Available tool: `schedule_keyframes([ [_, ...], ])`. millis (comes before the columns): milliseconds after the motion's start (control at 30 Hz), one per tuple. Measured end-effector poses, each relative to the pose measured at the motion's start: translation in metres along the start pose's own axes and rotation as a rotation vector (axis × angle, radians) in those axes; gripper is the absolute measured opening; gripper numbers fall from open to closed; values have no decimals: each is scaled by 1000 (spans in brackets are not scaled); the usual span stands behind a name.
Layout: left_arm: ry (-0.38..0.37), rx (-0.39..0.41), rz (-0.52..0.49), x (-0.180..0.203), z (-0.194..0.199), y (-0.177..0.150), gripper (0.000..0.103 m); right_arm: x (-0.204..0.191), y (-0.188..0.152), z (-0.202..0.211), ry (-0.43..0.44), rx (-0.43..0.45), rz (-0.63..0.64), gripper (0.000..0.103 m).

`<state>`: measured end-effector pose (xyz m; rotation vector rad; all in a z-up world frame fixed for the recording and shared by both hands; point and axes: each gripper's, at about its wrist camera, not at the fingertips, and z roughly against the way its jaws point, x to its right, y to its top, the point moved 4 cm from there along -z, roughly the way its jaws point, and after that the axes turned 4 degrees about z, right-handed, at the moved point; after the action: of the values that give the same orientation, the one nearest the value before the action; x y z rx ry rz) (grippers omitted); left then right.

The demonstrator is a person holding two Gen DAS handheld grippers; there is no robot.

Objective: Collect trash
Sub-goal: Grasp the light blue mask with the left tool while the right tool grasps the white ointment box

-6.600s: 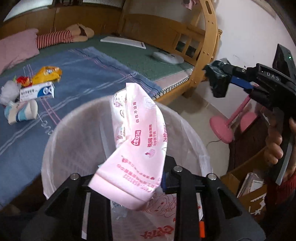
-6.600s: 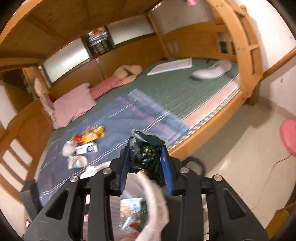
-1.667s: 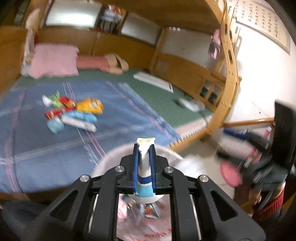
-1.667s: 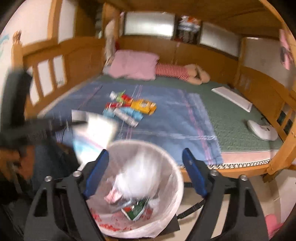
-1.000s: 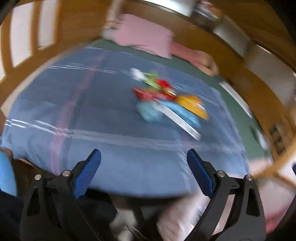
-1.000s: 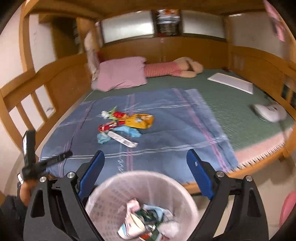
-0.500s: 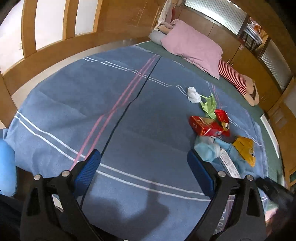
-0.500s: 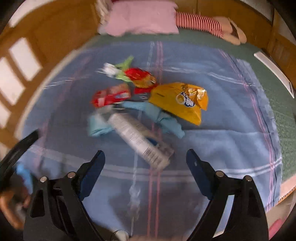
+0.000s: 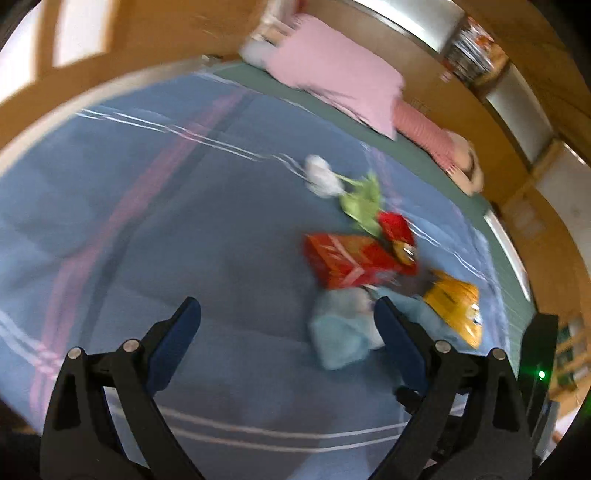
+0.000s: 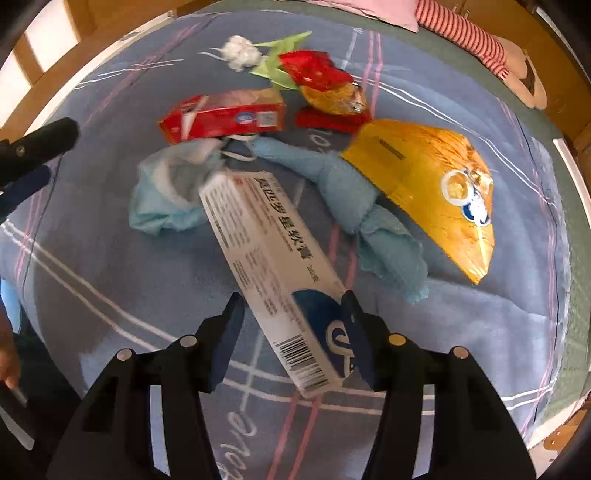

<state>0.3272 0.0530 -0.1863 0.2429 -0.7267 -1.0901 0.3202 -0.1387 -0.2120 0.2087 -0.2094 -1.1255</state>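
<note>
Trash lies in a heap on the blue blanket (image 10: 110, 266). In the right wrist view my right gripper (image 10: 293, 314) is open, its jaws on either side of the near end of a long white box (image 10: 269, 266). Around the white box lie a crumpled light blue tissue (image 10: 166, 195), a light blue cloth (image 10: 351, 199), a yellow snack bag (image 10: 432, 184), a red box (image 10: 225, 118), a red wrapper (image 10: 314, 70), a green wrapper (image 10: 275, 62) and a white wad (image 10: 240, 51). In the blurred left wrist view my left gripper (image 9: 288, 321) is open and empty, left of the blue tissue (image 9: 340, 336) and below the red box (image 9: 343, 258).
The blanket covers a green mat on a wooden bed with railings (image 9: 92, 85). A pink pillow (image 9: 340, 81) and a striped item (image 10: 458, 33) lie at the head. The left gripper's finger (image 10: 33, 147) shows at the left edge of the right wrist view.
Both grippers have moved in closer to the heap. The right gripper's jaws have come down around the near end of the white box and narrowed. The left view is now blurred.
</note>
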Motion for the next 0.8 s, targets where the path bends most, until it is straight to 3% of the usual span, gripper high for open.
schedule_keyframes([
  [33, -16, -13, -5, 4, -5, -1, 94, 5, -1, -2, 18, -10, -22, 52],
  [100, -32, -44, -15, 13, -17, -4, 94, 21, -6, 0, 52, -5, -82, 34],
  [267, -103, -103, -45, 30, -35, -9, 97, 47, -26, 17, 240, -4, -208, 26],
  [300, -108, -119, -67, 36, -40, -12, 97, 53, -35, 21, 361, -19, -251, 25],
  [367, -82, -130, -123, 45, -49, -17, 97, 59, -46, 16, 490, -88, -299, 25],
  [400, -63, -124, -164, 50, -52, -20, 97, 67, -51, 13, 450, -101, -315, 28],
  [433, -55, -118, -192, 52, -54, -22, 96, 72, -53, 14, 402, -98, -321, 43],
  [467, -53, -114, -214, 54, -54, -24, 93, 84, -55, 18, 288, -73, -326, 49],
  [533, -55, -136, -246, 57, -59, -26, 68, 95, -57, 28, 165, -32, -334, 51],
  [567, -49, -152, -255, 57, -61, -27, 62, 95, -56, 32, 141, -19, -328, 52],
  [633, -45, -184, -268, 56, -67, -31, 40, 87, -52, 35, 131, -7, -302, 67],
  [700, -49, -195, -280, 57, -66, -34, 26, 74, -46, 35, 115, -2, -267, 69],
  [800, -67, -197, -282, 55, -56, -35, 17, 61, -30, 26, 100, -7, -233, 74],
])
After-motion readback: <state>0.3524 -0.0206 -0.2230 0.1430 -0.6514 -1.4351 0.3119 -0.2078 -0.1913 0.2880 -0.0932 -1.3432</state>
